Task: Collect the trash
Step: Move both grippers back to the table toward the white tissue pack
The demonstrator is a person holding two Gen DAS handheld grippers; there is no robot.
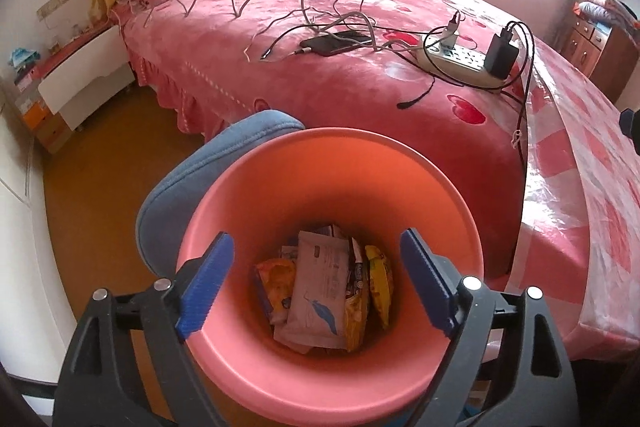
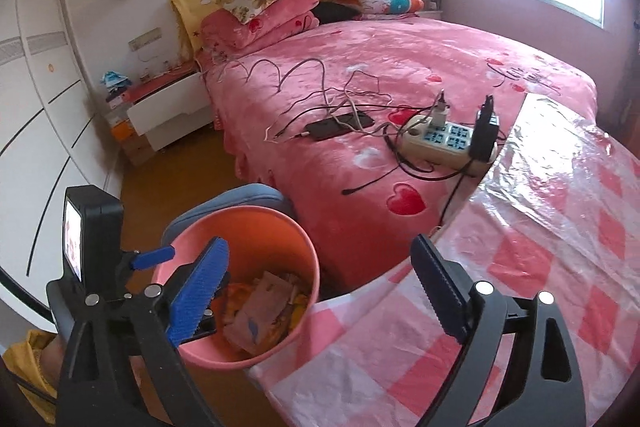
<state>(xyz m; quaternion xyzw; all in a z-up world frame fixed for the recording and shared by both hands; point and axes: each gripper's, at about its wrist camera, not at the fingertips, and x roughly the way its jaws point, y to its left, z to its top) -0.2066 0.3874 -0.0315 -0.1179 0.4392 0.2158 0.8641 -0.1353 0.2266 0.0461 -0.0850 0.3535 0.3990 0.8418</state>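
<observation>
Pink plastic forms the bin (image 1: 332, 367) on the floor, its far side hidden by a blue cushion (image 1: 192, 187); the wrappers (image 1: 320, 291) heaped at its bottom overlap, their print unreadable. The left hand-held gripper (image 1: 316, 283) hangs spread over the bin's mouth, empty. The right hand-held gripper (image 2: 320, 291) is spread too, holding nothing, above a bench (image 2: 520, 267) under checked plastic. Behind lies a pink bed (image 2: 360, 75) strewn with cables.
</observation>
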